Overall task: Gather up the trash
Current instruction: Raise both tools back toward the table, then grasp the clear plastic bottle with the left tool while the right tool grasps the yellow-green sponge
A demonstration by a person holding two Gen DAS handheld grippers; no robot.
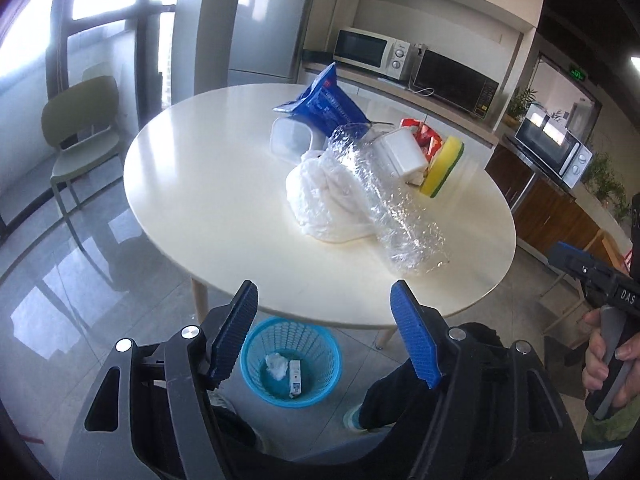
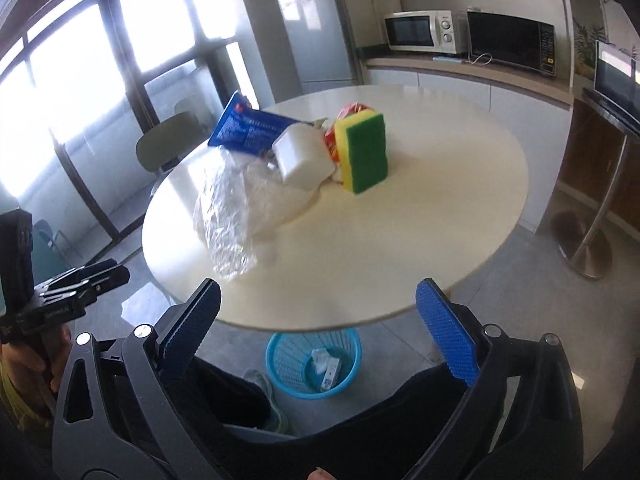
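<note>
A heap of trash lies on the round white table point(image 1: 208, 184): a crumpled clear plastic wrap point(image 1: 394, 208), a white bag point(image 1: 320, 196), a blue packet point(image 1: 326, 102), a white foam box point(image 1: 402, 152), a yellow-green sponge point(image 1: 442, 166) and a red wrapper point(image 1: 424, 136). A blue basket point(image 1: 290, 360) stands on the floor under the table's near edge, holding a white wad and a small carton. My left gripper point(image 1: 324, 336) is open and empty above the basket. My right gripper point(image 2: 320, 332) is open and empty, short of the table edge. The sponge point(image 2: 364, 152) stands upright.
A clear plastic tub point(image 1: 290, 138) lies behind the heap. A green chair point(image 1: 86, 136) stands left of the table. A fridge point(image 1: 270, 20), a counter with microwaves point(image 1: 416, 60) and a metal stand point(image 2: 588, 248) lie beyond. The person's legs and shoes are near the basket.
</note>
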